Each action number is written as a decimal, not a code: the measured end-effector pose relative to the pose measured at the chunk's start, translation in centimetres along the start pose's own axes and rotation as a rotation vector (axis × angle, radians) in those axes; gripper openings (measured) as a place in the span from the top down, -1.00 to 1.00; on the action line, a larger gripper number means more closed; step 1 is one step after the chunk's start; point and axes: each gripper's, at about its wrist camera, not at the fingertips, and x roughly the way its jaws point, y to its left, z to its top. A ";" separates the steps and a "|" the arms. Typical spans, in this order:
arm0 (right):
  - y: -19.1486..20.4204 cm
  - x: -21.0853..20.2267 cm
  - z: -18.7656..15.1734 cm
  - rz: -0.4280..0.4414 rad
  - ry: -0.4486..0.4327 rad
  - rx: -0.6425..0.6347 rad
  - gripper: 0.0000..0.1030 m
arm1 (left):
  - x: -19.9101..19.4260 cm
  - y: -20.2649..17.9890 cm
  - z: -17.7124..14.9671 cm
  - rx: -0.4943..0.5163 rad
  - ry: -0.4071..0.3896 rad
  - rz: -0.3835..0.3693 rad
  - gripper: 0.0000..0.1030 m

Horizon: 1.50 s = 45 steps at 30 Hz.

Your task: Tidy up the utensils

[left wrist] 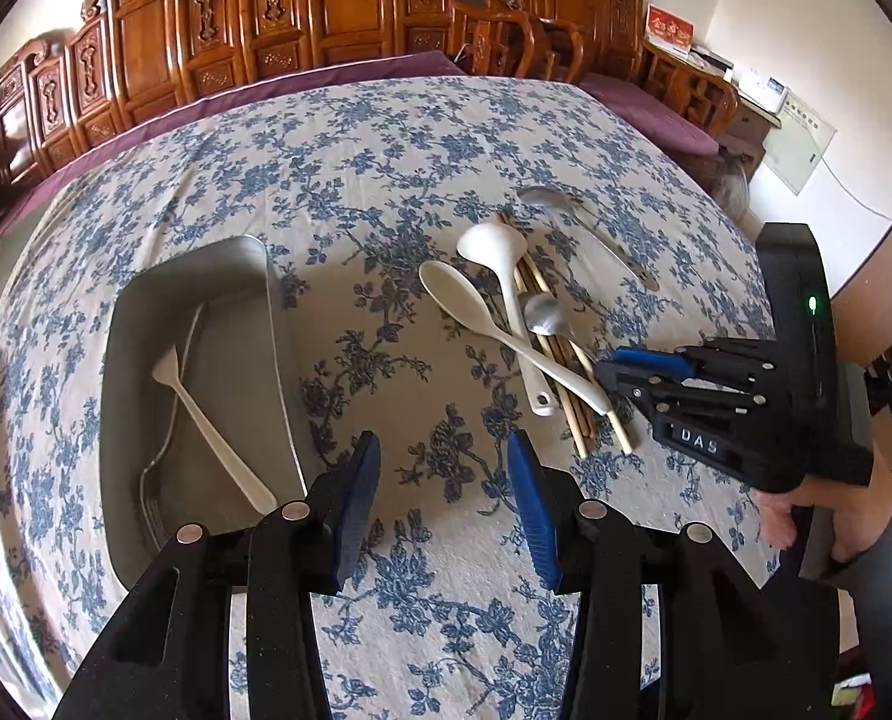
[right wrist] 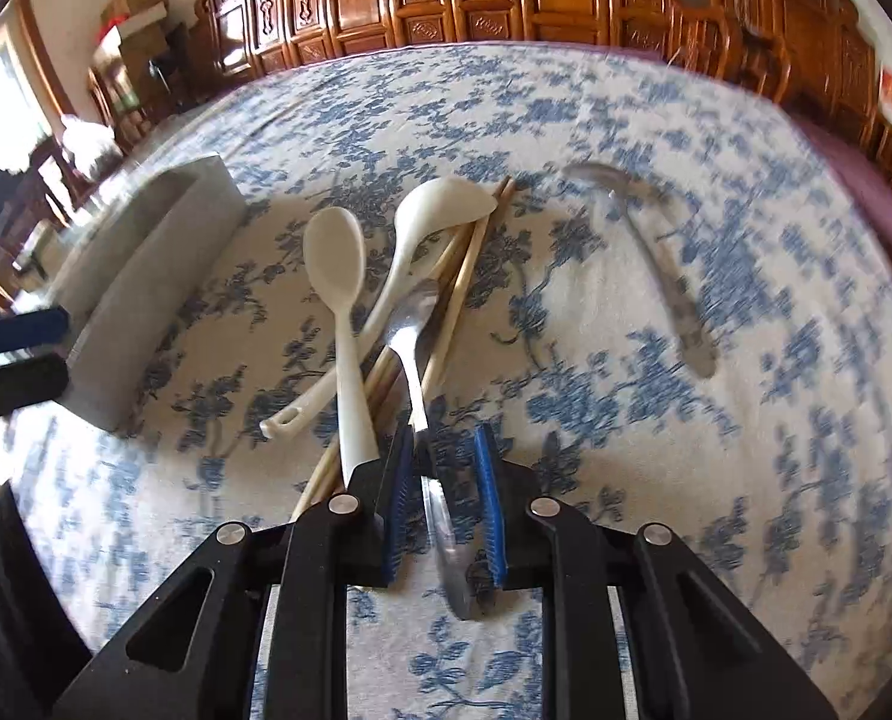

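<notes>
A pile of utensils lies on the floral tablecloth: a white spoon (right wrist: 338, 276), a white ladle (right wrist: 428, 210), a small metal spoon (right wrist: 413, 324) and chopsticks (right wrist: 463, 276). My right gripper (right wrist: 443, 480) is low over the pile's near end. The metal spoon's handle runs between its blue pads with a gap on each side. A grey metal tray (left wrist: 278, 324) at the left holds a white spatula (left wrist: 206, 420) and a fork (left wrist: 152, 498). My left gripper (left wrist: 443, 468) hangs open over bare cloth just right of the tray, with nothing between its fingers.
A larger metal spoon (right wrist: 655, 252) lies apart, to the right of the pile. Carved wooden chairs (left wrist: 326, 18) and a purple cushion (left wrist: 643, 108) line the table's far side. A hand (left wrist: 805, 516) holds the right gripper at the right edge.
</notes>
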 end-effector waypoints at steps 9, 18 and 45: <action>0.6 -0.3 -0.3 0.042 0.008 -0.009 0.91 | 0.8 -0.8 -0.7 0.002 0.028 0.007 0.19; 0.8 -4.4 -1.0 0.023 -0.094 -0.048 0.96 | 2.8 -1.7 -0.2 0.009 0.059 0.023 0.19; -4.5 -7.4 -3.3 -0.033 -0.120 -0.002 0.95 | 12.7 -0.3 7.5 -0.208 0.066 0.083 0.24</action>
